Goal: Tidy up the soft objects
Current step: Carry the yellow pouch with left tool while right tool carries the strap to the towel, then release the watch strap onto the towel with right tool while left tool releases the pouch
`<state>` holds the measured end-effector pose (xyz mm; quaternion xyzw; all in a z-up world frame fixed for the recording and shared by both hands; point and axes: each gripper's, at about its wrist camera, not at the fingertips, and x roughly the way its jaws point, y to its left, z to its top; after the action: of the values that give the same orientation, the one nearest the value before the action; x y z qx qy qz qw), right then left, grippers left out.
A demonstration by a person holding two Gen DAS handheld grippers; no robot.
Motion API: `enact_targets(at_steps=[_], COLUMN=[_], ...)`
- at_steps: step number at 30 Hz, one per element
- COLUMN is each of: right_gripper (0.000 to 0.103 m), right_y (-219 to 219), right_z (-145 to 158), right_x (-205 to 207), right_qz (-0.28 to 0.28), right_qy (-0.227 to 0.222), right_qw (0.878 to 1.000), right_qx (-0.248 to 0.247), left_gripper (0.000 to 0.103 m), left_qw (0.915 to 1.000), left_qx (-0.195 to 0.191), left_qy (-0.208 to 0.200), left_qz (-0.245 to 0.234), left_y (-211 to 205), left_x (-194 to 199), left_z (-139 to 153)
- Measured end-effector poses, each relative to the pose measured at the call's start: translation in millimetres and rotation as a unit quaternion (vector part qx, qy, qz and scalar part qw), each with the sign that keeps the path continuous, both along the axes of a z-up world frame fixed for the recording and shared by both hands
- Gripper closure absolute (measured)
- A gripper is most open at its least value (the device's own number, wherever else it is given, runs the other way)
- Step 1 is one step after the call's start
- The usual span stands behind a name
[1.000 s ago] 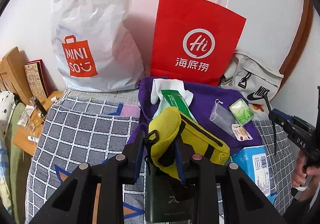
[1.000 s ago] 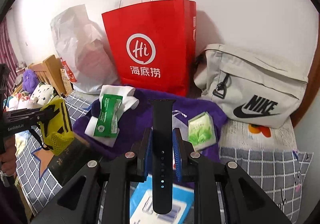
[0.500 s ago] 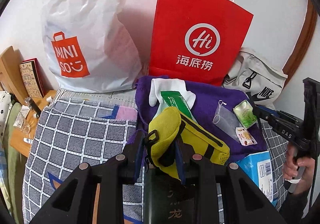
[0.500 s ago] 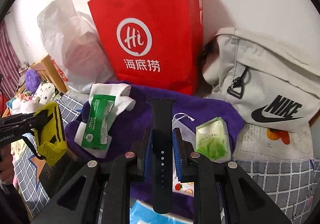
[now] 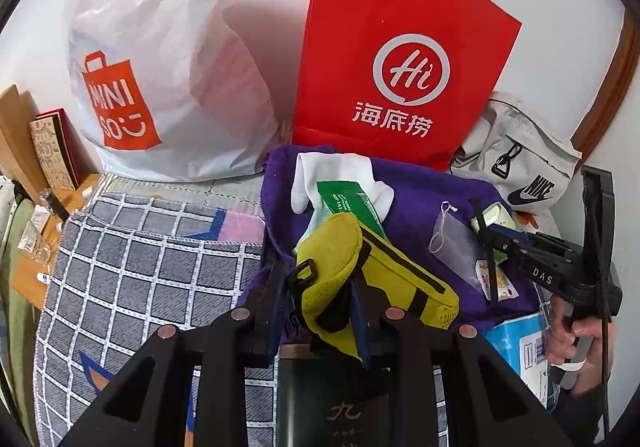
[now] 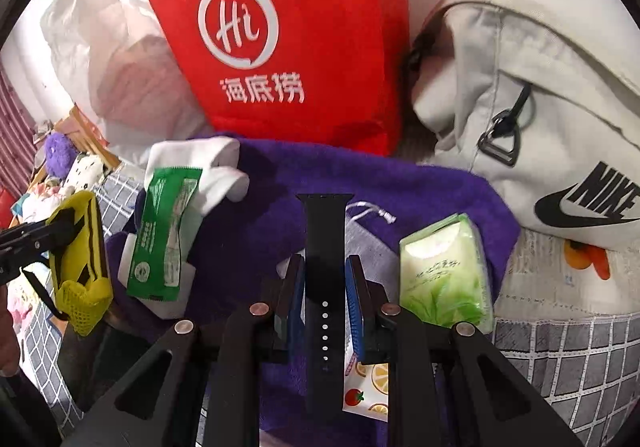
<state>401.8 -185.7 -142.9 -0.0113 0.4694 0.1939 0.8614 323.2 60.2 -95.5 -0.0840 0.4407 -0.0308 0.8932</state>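
My left gripper [image 5: 318, 287] is shut on a yellow pouch [image 5: 360, 271] with black trim, held above the near edge of a purple towel [image 5: 416, 183]. The pouch shows at the left of the right wrist view [image 6: 80, 255]. My right gripper [image 6: 325, 279] is shut on a black watch strap [image 6: 325, 247], held over the purple towel [image 6: 304, 183]. It shows from the side at the right of the left wrist view [image 5: 486, 233]. On the towel lie white socks [image 6: 208, 163], a green wipes pack [image 6: 168, 231], a grey mesh pouch [image 5: 452, 243] and a green tissue pack [image 6: 444, 275].
A red paper bag [image 5: 400, 59] and a white MINISO plastic bag [image 5: 160, 59] stand against the wall behind the towel. A cream Nike bag [image 6: 540, 119] lies at the right. A grey checked cloth [image 5: 140, 267] covers the bed. A dark box [image 5: 332, 399] and a blue pack [image 5: 524, 347] lie near me.
The right gripper with the strap has moved forward and lower over the towel, toward the bags. The left gripper has edged forward with the yellow pouch still held.
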Motion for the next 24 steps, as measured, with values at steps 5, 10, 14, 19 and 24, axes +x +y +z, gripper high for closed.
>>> enact_targets(at_steps=[5,10,14,19,24], right_gripper=[0.082,0.063,0.060,0.059,0.058], right_y=[1.2,-8.1,-17.1,-27.7,-39.3], right_z=[-6.2,-1.7,10.7,31.9,45.8], right_x=[1.4,-1.3,-7.1,-14.7,-17.7], right_qz=[0.006,-0.001,-0.007,-0.022,-0.038], right_qy=[0.011,0.004,-0.013,-0.048,-0.071], right_qw=[1.000,1.000,1.000,0.998,0.996], right_qx=[-0.013,-0.015,-0.018,-0.022,-0.031], left_gripper=[0.076,0.076,0.076,0.075,0.075], left_qw=[0.9999,0.9996,0.9995,0.9992,0.9986], left_qx=[0.002,0.008,0.014,0.010,0.016], left_qy=[0.008,0.012,0.011,0.019,0.025], left_qz=[-0.012,-0.025,-0.026,-0.034,-0.044], left_y=[-12.9,-31.5,-46.2,-59.1,-73.2], left_x=[7.9,21.2,32.4,42.4,50.5], left_z=[-5.3,-7.5,-9.4,-14.8,-20.5])
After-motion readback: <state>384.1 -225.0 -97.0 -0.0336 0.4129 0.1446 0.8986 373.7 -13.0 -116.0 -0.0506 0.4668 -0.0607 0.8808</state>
